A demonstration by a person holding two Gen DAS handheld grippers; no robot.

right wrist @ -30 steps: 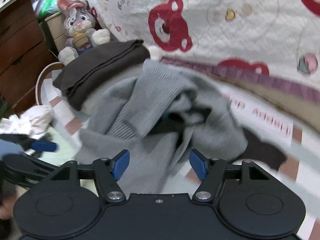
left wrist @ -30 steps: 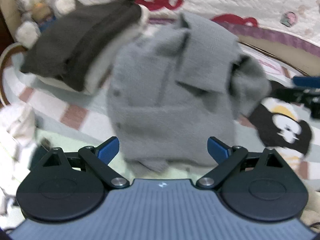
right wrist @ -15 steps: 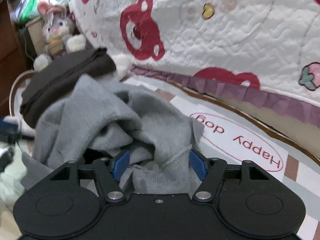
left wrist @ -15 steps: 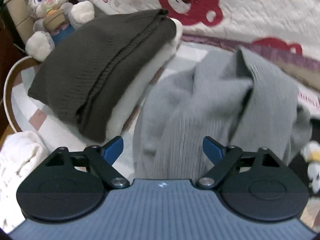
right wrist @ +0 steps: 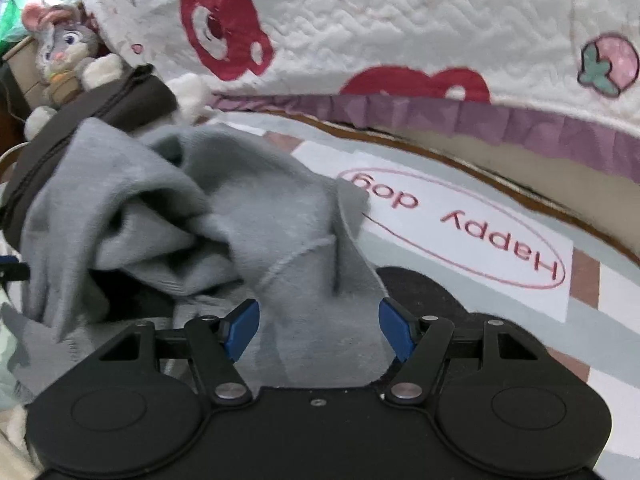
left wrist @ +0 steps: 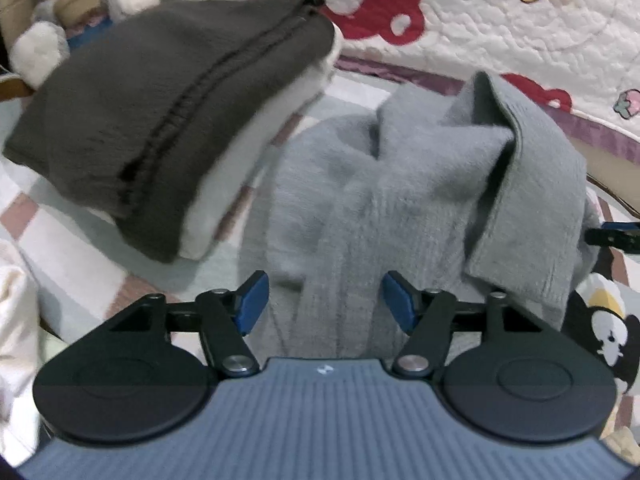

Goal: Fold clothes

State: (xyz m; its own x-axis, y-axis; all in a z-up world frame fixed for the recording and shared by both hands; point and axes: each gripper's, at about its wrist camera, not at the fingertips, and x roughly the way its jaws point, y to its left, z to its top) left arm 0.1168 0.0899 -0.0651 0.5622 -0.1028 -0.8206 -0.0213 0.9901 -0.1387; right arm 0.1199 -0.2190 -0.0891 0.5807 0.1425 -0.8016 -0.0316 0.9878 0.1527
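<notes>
Soft, even indoor light filled both views, with no glare and only faint shadows inside the folds of the crumpled grey knitted sweater (left wrist: 404, 200). Motion blur smeared the folded dark brown knit garment (left wrist: 168, 108). Fisheye distortion bent the white quilted bear-print bedspread (right wrist: 400, 40) near dark corners.

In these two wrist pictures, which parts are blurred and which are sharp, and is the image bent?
Left wrist view: the dark folded sweater and grey sweater are smeared, the left gripper is sharp. Right wrist view: the grey sweater's left side is soft, the "Happy dog" print is readable; fisheye curves the quilt's purple frill.
</notes>
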